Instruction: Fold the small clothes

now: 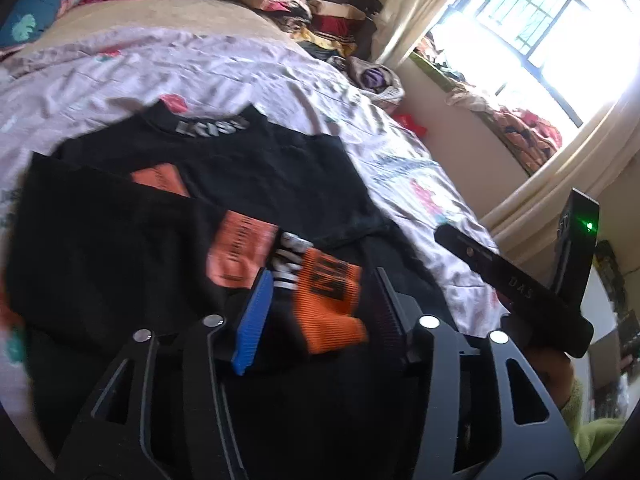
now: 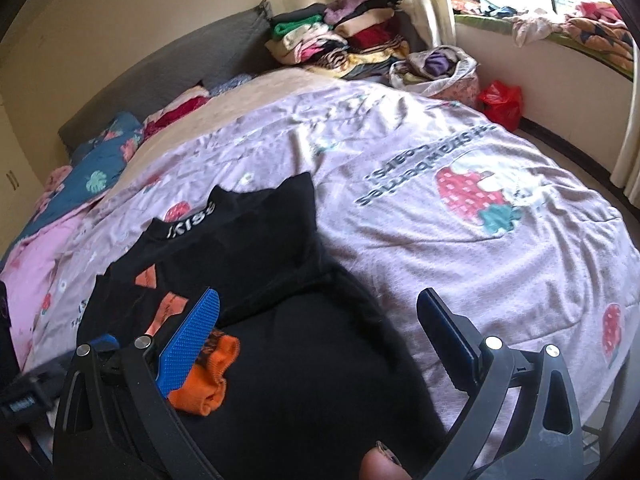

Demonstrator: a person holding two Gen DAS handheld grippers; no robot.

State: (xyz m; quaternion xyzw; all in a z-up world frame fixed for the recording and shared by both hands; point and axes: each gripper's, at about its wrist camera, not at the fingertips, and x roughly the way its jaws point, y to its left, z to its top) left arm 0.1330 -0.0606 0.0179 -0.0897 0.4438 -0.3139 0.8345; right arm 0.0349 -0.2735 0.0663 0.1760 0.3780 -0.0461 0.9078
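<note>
A black shirt (image 1: pixel 248 172) with orange patches and a lettered collar lies partly folded on the bed; it also shows in the right wrist view (image 2: pixel 260 240). Its sleeve ends in an orange ribbed cuff (image 1: pixel 332 300), also seen in the right wrist view (image 2: pixel 212 376). My left gripper (image 1: pixel 320 300) is open, its jaws on either side of the cuff and apart from it. My right gripper (image 2: pixel 320 320) is wide open over the shirt's black body, empty. The right gripper's body shows in the left wrist view (image 1: pixel 520 280).
The bed has a pink strawberry-print cover (image 2: pixel 460 208). Stacks of folded clothes (image 2: pixel 340 36) sit at the far head end. A bag of clothes (image 2: pixel 436 68) and a red bag (image 2: pixel 502 100) stand by the window wall. A blue floral pillow (image 2: pixel 100 152) lies left.
</note>
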